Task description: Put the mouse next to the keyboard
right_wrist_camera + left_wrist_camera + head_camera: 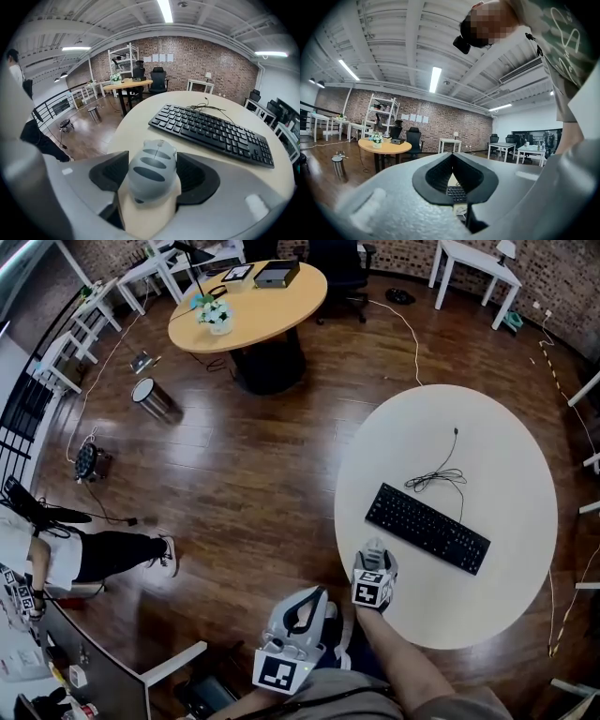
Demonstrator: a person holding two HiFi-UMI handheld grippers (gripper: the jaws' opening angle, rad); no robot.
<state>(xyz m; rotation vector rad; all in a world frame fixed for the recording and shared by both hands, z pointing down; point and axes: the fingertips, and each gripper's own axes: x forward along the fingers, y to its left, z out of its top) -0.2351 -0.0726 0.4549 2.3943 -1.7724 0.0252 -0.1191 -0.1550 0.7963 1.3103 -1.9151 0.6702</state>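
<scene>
**Operator:** Surface status?

**Grippers:** Mouse (pixel 152 171) lies on the round white table (pixel 487 427), between my right gripper's (pixel 153 160) spread jaws, near the black keyboard's (pixel 427 528) closest end. My left gripper (pixel 305 601) hangs off the table, jaws pressed together, empty.

**Operator:** Beyond?

**Grippers:** Keyboard cable (pixel 441 474), wood floor (pixel 253 474), orange round table (pixel 272 301).

We see a bright, evenly lit room under ceiling strip lights (pixel 435 78). Pale glare streaks the wooden floor (pixel 192 442). Both gripper views bend strongly toward dark round edges, with soft, unfocused foregrounds. Shadows stay faint.
</scene>
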